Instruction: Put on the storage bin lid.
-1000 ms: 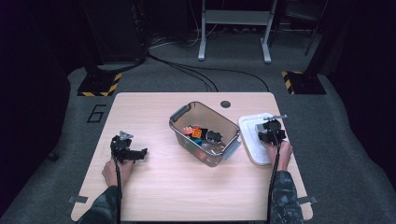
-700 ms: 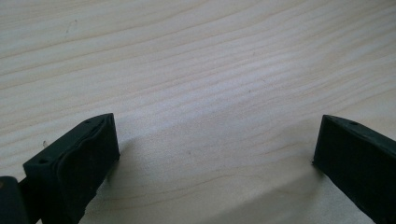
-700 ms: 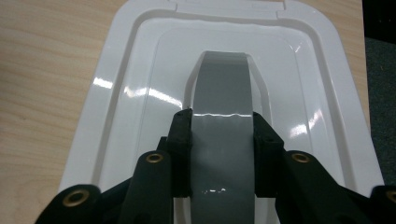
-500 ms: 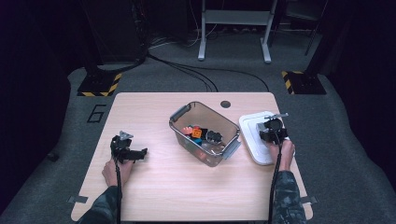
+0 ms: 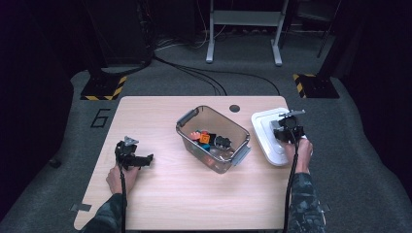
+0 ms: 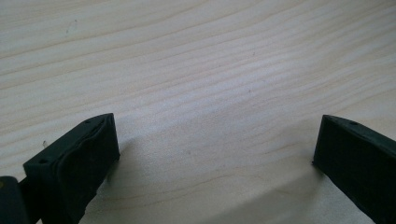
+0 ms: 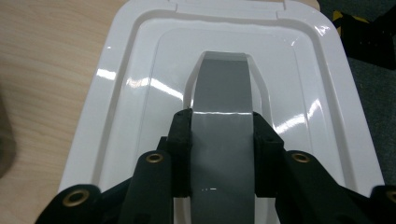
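1. The right gripper [image 5: 286,130] grasps the grey handle [image 7: 223,116] of the white lid [image 5: 267,138]; its two jaws press the handle from both sides.
2. The lid is at the right edge of the table [image 5: 160,204], at about 3 o'clock from the bin [image 5: 214,138], near it but apart.
3. In the right gripper view the handle runs toward 12 o'clock along the middle of the lid.
4. The left gripper [image 5: 136,160] is released: its jaws stand wide apart over bare wood, with nothing between them.
5. This gripper is at about 9 o'clock from the bin, well apart from it.
6. The clear bin holds small things, one orange, some black.
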Available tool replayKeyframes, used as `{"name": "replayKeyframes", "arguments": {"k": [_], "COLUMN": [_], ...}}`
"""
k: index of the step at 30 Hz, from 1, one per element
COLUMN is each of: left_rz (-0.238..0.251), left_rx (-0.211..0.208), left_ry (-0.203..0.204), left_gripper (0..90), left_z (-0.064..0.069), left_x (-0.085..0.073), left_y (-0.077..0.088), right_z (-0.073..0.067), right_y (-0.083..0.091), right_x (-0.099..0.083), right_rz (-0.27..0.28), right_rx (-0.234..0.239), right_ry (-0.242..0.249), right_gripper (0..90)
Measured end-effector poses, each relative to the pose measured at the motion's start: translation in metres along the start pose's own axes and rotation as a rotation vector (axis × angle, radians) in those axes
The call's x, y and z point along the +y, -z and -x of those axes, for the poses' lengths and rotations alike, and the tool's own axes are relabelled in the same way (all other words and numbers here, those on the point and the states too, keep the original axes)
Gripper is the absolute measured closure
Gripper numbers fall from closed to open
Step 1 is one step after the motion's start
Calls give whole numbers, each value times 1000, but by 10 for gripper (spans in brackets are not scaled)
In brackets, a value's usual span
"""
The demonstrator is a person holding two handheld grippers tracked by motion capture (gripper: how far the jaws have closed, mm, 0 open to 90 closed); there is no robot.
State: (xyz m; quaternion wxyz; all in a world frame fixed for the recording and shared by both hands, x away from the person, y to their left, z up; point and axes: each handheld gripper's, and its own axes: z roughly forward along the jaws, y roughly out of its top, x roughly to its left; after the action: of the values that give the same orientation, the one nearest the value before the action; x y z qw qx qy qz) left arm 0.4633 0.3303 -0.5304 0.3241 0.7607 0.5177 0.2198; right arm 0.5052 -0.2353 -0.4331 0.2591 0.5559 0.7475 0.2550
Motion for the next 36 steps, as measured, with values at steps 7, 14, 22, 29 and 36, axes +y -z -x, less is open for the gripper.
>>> {"name": "replayKeyframes", "arguments": {"k": [7, 14, 22, 29, 36], "left_rz": [1, 0, 1, 0, 0], "left_rx": [0, 0, 1, 0, 0], "left_ry": [1, 0, 0, 0, 0], "left_gripper": [0, 0, 0, 0, 0], "left_z": [0, 0, 0, 0, 0], "left_x": [0, 0, 0, 0, 0], "left_y": [0, 0, 0, 0, 0], "right_z": [2, 4, -1, -16, -43], "right_y": [13, 30, 47, 65, 78], "right_x": [17, 37, 58, 79, 95], "right_rz": [14, 33, 61, 89, 98], "right_rx": [-6, -22, -6, 40, 101], "right_ry": [27, 36, 56, 99, 156], "right_gripper": [666, 667, 667, 666, 666]}}
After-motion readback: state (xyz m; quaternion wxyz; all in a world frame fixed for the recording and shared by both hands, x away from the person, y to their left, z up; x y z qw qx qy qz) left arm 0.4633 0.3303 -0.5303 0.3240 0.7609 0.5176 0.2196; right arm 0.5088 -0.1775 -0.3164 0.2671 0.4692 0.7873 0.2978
